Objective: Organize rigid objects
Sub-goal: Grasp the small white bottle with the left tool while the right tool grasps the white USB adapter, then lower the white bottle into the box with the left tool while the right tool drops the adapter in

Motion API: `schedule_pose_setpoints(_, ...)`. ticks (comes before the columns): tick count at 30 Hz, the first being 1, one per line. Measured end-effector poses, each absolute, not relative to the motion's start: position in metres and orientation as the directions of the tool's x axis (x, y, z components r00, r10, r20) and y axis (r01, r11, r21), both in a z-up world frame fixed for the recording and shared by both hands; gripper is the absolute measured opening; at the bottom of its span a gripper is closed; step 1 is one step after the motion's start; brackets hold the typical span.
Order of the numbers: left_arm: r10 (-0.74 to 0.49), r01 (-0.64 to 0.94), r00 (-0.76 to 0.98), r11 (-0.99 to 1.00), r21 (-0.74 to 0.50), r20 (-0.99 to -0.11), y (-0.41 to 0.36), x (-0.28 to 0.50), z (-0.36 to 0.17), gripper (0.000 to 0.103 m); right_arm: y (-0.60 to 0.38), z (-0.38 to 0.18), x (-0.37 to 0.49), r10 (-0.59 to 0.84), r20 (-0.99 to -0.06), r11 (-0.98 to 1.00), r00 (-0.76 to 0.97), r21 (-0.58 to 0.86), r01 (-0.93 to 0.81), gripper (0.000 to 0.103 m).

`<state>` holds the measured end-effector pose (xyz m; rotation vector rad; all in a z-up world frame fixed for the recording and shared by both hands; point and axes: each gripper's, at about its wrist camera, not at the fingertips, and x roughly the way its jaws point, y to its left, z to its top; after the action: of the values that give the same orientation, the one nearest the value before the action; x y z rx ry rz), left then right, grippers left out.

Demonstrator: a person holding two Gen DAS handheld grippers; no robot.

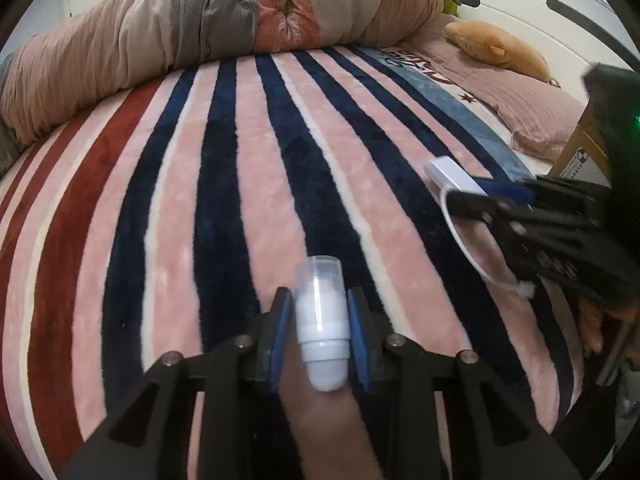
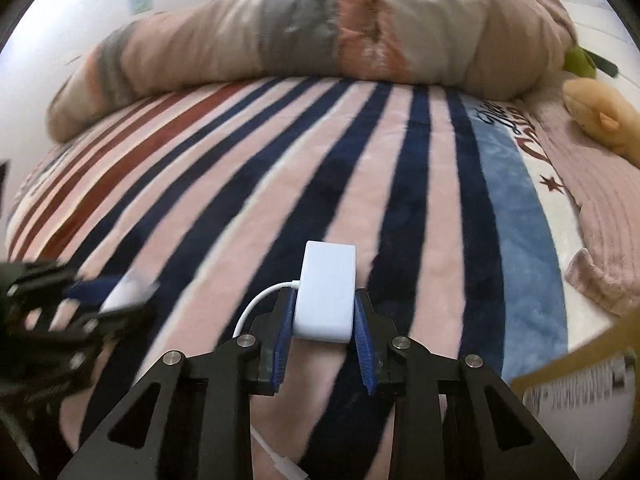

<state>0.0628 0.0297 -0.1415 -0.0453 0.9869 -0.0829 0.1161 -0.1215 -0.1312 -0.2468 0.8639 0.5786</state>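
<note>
My left gripper (image 1: 319,304) is shut on a small white bottle (image 1: 322,324) with a clear cap, held above the striped blanket (image 1: 224,184). My right gripper (image 2: 325,304) is shut on a white adapter box (image 2: 326,292) with a white cable (image 2: 256,304) looping off its left side. In the left wrist view the right gripper (image 1: 480,194) is at the right with the adapter (image 1: 450,174) in it. In the right wrist view the left gripper (image 2: 116,296) is blurred at the left with the bottle (image 2: 124,292) in it.
A rolled duvet (image 1: 200,32) lies across the far side of the bed. A tan plush toy (image 1: 500,48) lies on the mauve sheet (image 1: 532,108) at the right. A cardboard box (image 2: 580,380) stands at the right edge, also in the left wrist view (image 1: 584,152).
</note>
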Motion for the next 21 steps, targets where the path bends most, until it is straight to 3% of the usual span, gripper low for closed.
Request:
schedule_pose_setpoints(10,-0.122,0.087,0.571,0.992,-0.087,-0.812,0.031,0.056,-0.131,0.021,-0.128,-0.068,0.068,0.484,-0.707,0.782,0.516,0.085,-0.618,0.024)
schedule_pose_setpoints(13,-0.083,0.095,0.602,0.995,-0.032,-0.794,0.030,0.048,-0.112,0.021,-0.132,-0.040,0.053,0.496,-0.673,0.776,0.549,0.060,-0.628,0.024)
schedule_pose_setpoints(21,-0.168,0.213,0.695,0.977,-0.022,-0.699,-0.013,0.018,-0.021,0.022,-0.182,0.039,0.035,0.483,-0.575,0.820,0.661,0.032,-0.571,0.024)
